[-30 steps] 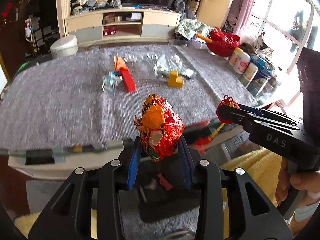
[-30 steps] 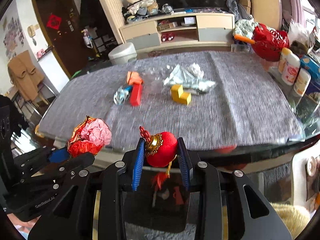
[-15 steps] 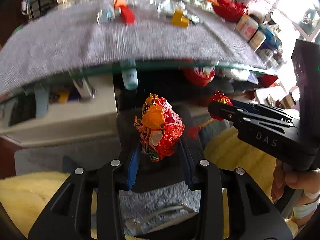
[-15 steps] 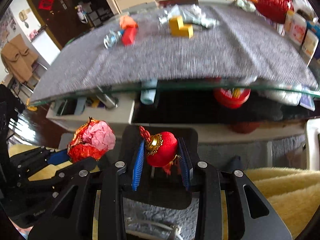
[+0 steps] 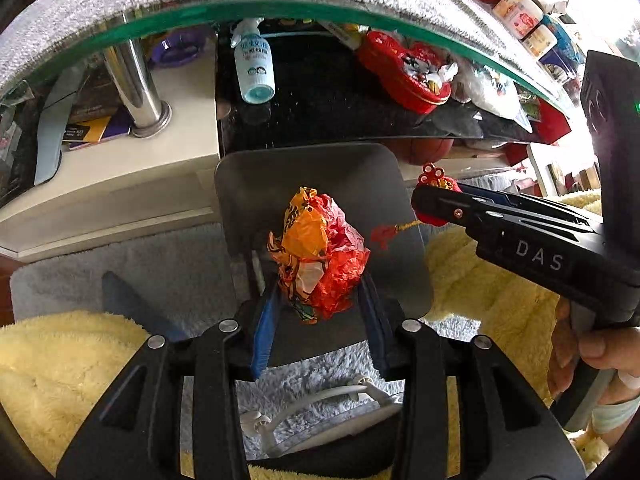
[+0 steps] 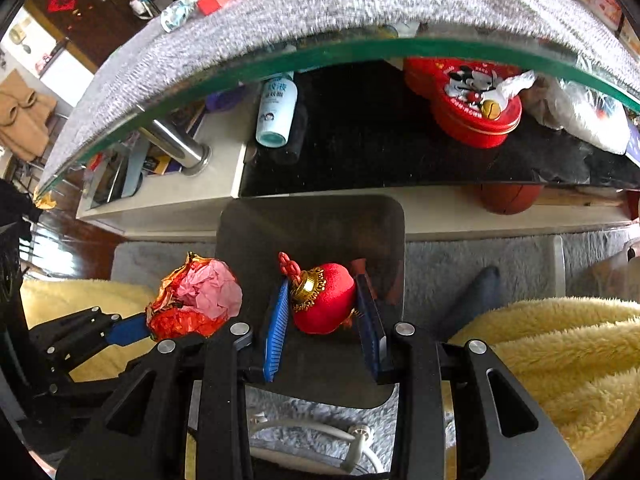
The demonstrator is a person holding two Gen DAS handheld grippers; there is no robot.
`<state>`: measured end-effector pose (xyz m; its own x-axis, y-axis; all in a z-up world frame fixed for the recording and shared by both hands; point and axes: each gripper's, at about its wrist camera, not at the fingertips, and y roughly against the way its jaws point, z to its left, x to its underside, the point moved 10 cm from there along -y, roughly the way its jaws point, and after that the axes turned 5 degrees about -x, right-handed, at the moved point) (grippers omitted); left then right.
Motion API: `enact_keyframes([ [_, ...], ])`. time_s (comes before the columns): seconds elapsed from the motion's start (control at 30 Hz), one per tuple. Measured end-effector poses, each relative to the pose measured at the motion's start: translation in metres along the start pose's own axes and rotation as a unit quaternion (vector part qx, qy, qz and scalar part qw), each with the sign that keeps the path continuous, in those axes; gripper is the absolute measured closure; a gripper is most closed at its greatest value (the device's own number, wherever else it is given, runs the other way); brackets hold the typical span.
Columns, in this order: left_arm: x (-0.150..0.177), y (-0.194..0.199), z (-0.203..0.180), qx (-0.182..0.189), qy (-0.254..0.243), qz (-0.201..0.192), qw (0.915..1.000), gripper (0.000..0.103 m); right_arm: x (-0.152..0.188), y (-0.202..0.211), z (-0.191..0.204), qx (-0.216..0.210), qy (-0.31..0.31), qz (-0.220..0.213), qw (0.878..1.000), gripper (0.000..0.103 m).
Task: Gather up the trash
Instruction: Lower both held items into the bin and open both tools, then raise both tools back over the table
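My left gripper (image 5: 320, 304) is shut on a crumpled red and orange wrapper (image 5: 320, 252) and holds it over a dark grey bin (image 5: 320, 176) on the floor. My right gripper (image 6: 324, 312) is shut on a small red lantern ornament (image 6: 324, 298) with a gold collar, also above the bin (image 6: 312, 220). The wrapper also shows in the right wrist view (image 6: 196, 300) at the left. The ornament and right gripper also show in the left wrist view (image 5: 434, 196) at the right.
The glass table edge (image 6: 320, 52) with grey cloth arches overhead. On the shelf below lie a white bottle (image 5: 252, 68) and a red Mickey tin (image 6: 468, 104). Yellow fluffy fabric (image 6: 540, 344) flanks the bin. A white cable (image 5: 320, 400) lies on the grey rug.
Both grippers have dropped from above the tabletop to below its edge and now hang over the bin, each still holding its item.
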<state>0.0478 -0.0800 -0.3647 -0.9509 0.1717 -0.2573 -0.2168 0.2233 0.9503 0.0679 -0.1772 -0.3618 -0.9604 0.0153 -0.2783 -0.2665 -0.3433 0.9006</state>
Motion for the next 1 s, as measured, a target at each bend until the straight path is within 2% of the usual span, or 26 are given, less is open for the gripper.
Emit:
enact_keyframes([
  [0.1, 0.000, -0.002, 0.001, -0.004, -0.003, 0.000, 1.0000, 0.060, 0.000, -0.001, -0.002, 0.003, -0.003, 0.003, 1.000, 0.069],
  [0.23, -0.003, 0.000, 0.003, -0.007, -0.001, -0.001, 1.0000, 0.045, -0.004, 0.001, -0.003, 0.008, -0.006, -0.002, 1.000, 0.051],
  [0.33, -0.005, 0.004, 0.005, -0.011, 0.000, -0.005, 0.9999, 0.039, -0.008, 0.006, -0.003, 0.010, -0.006, -0.008, 1.000, 0.047],
  [0.4, -0.008, 0.008, 0.008, -0.019, 0.000, -0.011, 0.9998, 0.031, -0.012, 0.010, -0.005, 0.017, -0.005, -0.016, 1.000, 0.034],
  [0.47, -0.012, 0.014, 0.013, -0.034, 0.000, -0.019, 0.9992, 0.023, -0.018, 0.017, -0.008, 0.033, -0.002, -0.030, 0.999, 0.013],
  [0.53, -0.017, 0.022, 0.019, -0.047, 0.001, -0.031, 0.9984, 0.016, -0.023, 0.024, -0.010, 0.047, 0.003, -0.041, 0.998, 0.004],
  [0.63, -0.025, 0.037, 0.026, -0.050, 0.007, -0.050, 0.9975, 0.008, -0.031, 0.035, -0.010, 0.046, 0.003, -0.053, 0.998, 0.004],
  [0.73, -0.034, 0.052, 0.030, -0.057, 0.011, -0.067, 0.9961, 0.008, -0.041, 0.048, -0.009, 0.034, -0.004, -0.068, 0.997, 0.004],
  [1.0, -0.060, 0.084, 0.044, -0.063, 0.026, -0.105, 0.9922, 0.008, -0.079, 0.085, -0.011, 0.036, -0.011, -0.116, 0.993, 0.004],
])
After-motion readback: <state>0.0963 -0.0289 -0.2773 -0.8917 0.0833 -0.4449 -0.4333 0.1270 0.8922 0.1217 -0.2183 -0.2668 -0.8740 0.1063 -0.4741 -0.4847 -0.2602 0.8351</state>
